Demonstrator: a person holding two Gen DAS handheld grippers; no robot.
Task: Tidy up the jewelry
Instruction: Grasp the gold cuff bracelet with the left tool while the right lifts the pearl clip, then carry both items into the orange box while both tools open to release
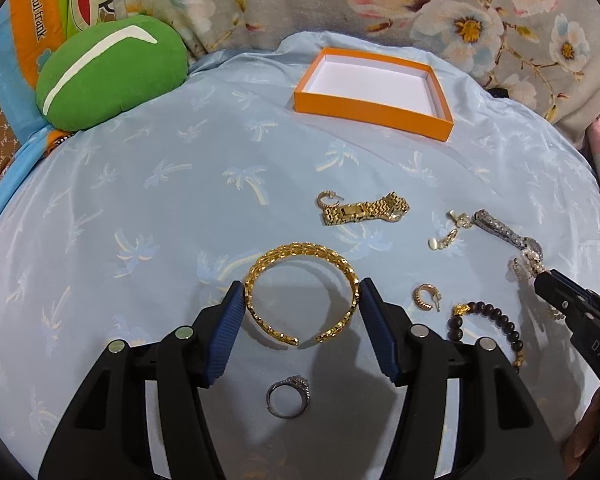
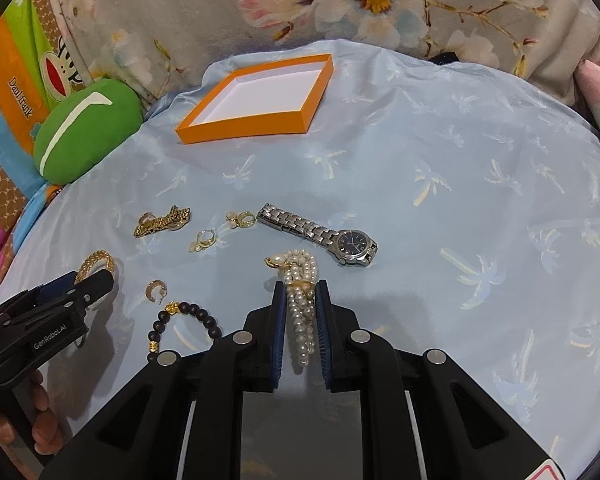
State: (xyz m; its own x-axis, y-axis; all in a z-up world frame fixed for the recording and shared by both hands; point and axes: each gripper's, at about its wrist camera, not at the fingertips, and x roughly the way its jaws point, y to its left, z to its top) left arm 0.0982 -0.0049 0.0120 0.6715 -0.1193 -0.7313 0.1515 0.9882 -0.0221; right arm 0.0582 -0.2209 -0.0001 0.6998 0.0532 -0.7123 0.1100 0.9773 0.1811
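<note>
My left gripper point(image 1: 300, 292) has its blue pads touching both sides of a gold cuff bracelet point(image 1: 300, 272) lying on the blue cloth. A silver ring point(image 1: 288, 396) lies below it, between the fingers. My right gripper point(image 2: 300, 292) is shut on a pearl bracelet point(image 2: 300, 312) with a gold clasp; it also shows at the right of the left wrist view point(image 1: 548, 284). An empty orange box point(image 1: 370, 88) with a white floor sits at the far side; it also shows in the right wrist view point(image 2: 260, 100).
On the cloth lie a gold watch point(image 1: 364, 210), a silver watch point(image 2: 320, 236), gold hoop earrings point(image 1: 426, 298), pearl-drop earrings point(image 2: 204, 240) and a dark bead bracelet point(image 2: 188, 320). A green cushion point(image 1: 108, 68) sits far left. Floral bedding point(image 1: 460, 8) lies behind.
</note>
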